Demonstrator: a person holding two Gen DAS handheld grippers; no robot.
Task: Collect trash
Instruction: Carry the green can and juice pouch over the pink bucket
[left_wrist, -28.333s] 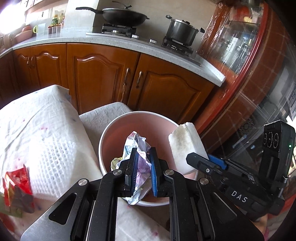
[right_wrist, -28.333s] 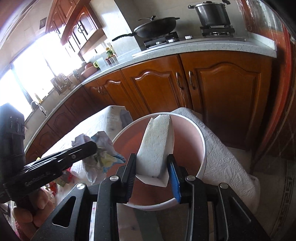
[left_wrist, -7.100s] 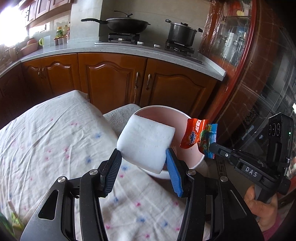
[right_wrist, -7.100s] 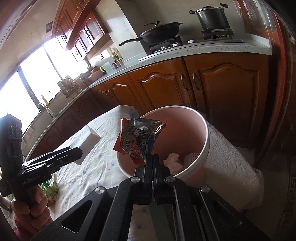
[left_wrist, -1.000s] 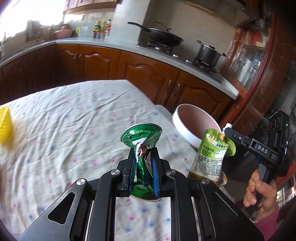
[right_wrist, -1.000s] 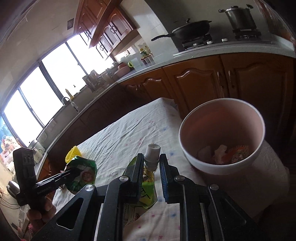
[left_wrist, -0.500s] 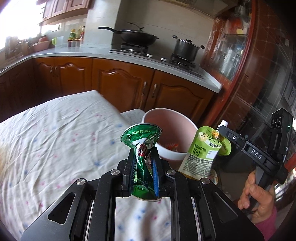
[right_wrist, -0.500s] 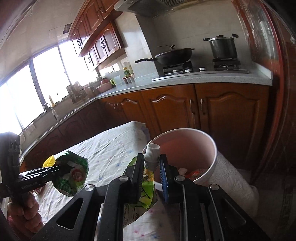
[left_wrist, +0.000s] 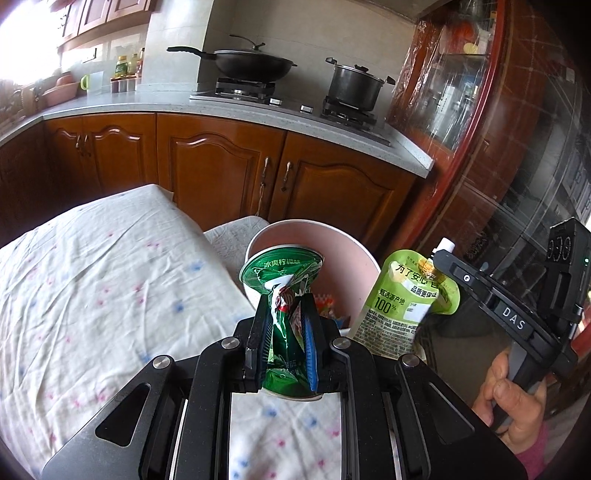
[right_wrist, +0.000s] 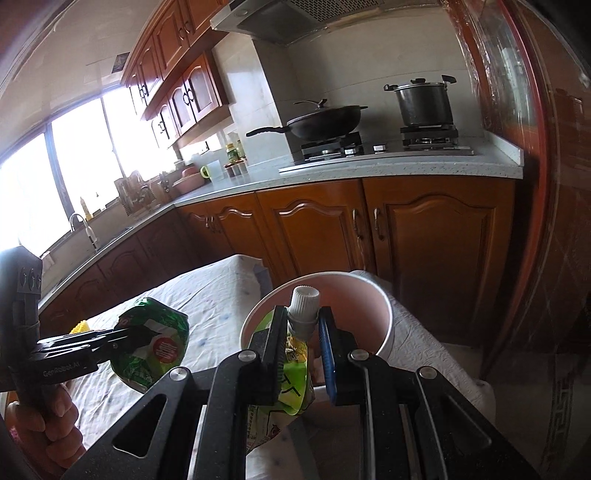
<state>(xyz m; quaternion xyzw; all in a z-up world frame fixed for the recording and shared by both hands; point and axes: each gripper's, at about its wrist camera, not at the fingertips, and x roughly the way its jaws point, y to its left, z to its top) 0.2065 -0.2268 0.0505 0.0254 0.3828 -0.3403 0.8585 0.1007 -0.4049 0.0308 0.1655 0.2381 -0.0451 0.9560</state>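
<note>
My left gripper (left_wrist: 282, 314) is shut on a crumpled dark green snack bag (left_wrist: 282, 275), held just in front of the pink bucket (left_wrist: 354, 258); it also shows in the right wrist view (right_wrist: 155, 345). My right gripper (right_wrist: 301, 332) is shut on a light green spout pouch (right_wrist: 295, 373) by its neck, white cap (right_wrist: 304, 297) up, at the bucket's (right_wrist: 364, 299) near rim. The pouch (left_wrist: 410, 299) hangs beside the bucket's right side in the left wrist view. Trash lies at the bucket's bottom (left_wrist: 327, 304).
The table has a white dotted cloth (left_wrist: 110, 288). A yellow object (right_wrist: 81, 326) lies on it at the far left. Wooden kitchen cabinets (left_wrist: 221, 170), a counter with a wok (left_wrist: 251, 66) and a pot (left_wrist: 354, 86) stand behind. A glass cabinet (left_wrist: 480, 110) is at the right.
Both grippers have moved closer to the bucket with their items still held. The bucket now looks larger and sits right in front of the fingertips.
</note>
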